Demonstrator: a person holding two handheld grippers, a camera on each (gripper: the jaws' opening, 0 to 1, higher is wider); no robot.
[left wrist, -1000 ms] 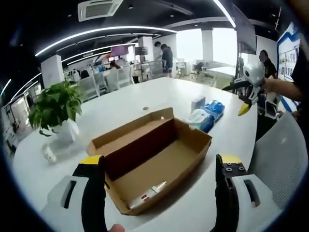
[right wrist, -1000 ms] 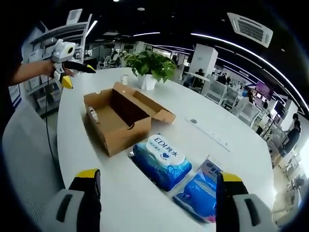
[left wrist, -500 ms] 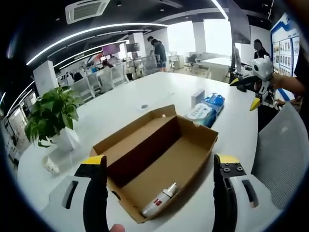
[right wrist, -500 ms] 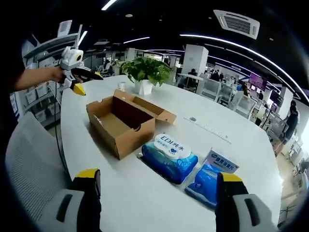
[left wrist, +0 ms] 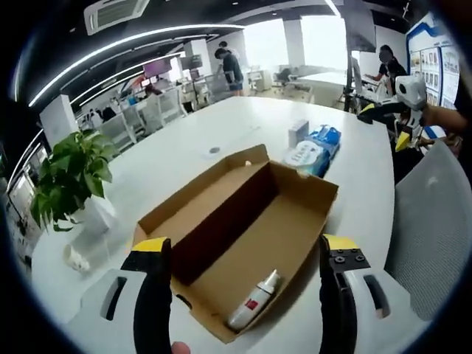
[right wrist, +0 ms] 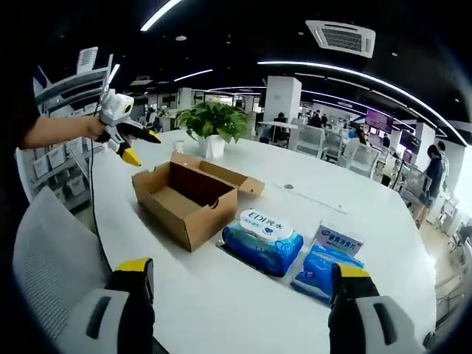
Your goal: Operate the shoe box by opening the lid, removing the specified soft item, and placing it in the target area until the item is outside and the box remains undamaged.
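Behind the white bench (left wrist: 184,158) an open office is seen, with chairs, ceiling lights and some people far away. On the bench the cardboard shoe box (left wrist: 243,236) lies with its lid (left wrist: 199,193) already folded back, so the opening step can be judged as done. Inside, at the near end of the box floor, a small white tube-like item (left wrist: 254,301) with a red label is lying; whether it is the soft item meant by the task cannot be told. Nothing has been taken out of the box yet, as far as is shown — the removal and the placing are left, and no marked target area can be made out.

The left gripper (left wrist: 240,254) is held above the near end of the box, its jaws wide apart and nothing between them. The right gripper (right wrist: 240,276) is held well apart from the box (right wrist: 188,203), also wide open and empty, with bare bench under it.

Beside the box two blue packs of wet wipes (right wrist: 264,241) and a second pack (right wrist: 324,265) are placed — the first one just beside the box wall. A potted plant (right wrist: 212,122) stands behind the box, and a grey chair (left wrist: 435,228) is near the bench edge. Nothing is seen to block the way into the open box; only the box walls must be respected so that the cardboard is not damaged.
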